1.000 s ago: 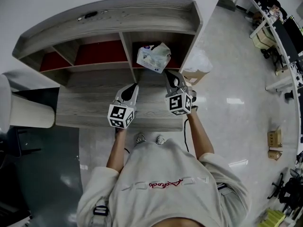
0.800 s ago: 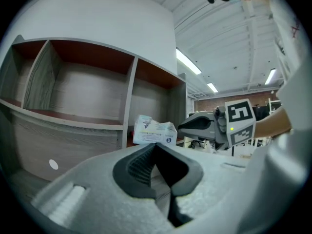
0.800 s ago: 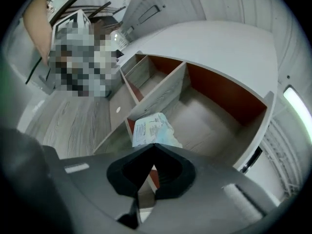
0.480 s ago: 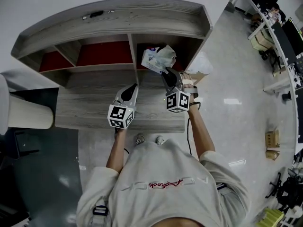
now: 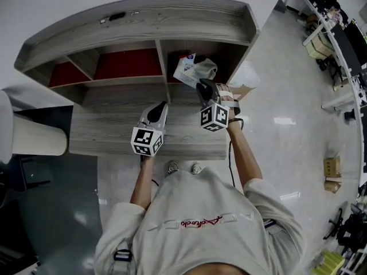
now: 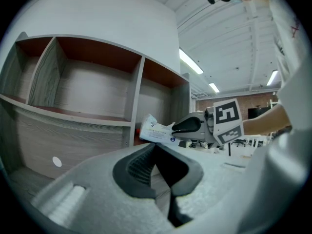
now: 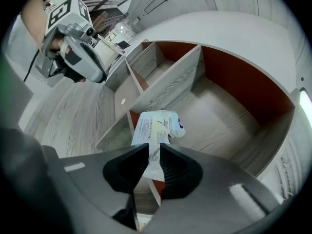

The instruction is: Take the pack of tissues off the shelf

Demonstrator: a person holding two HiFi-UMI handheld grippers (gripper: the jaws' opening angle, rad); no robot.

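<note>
Head view: pack of tissues (image 5: 194,71) tilted in the right compartment of the shelf (image 5: 143,19); left gripper view: left hand-held gripper (image 6: 156,147) closed, empty; right gripper view: right hand-held gripper (image 7: 152,155), jaws just closing, pinches only the pack's edge; the soft wrapper could slip free.

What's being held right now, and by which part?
The right gripper, whose jaws have just been closing, pinches the white plastic-wrapped pack of tissues by its near end. The left gripper is shut on nothing.

Cardboard box (image 5: 250,89) on glossy pale floor (image 5: 287,148), office desks (image 5: 339,36) far right; cream cylinder (image 5: 34,136) at left
</note>
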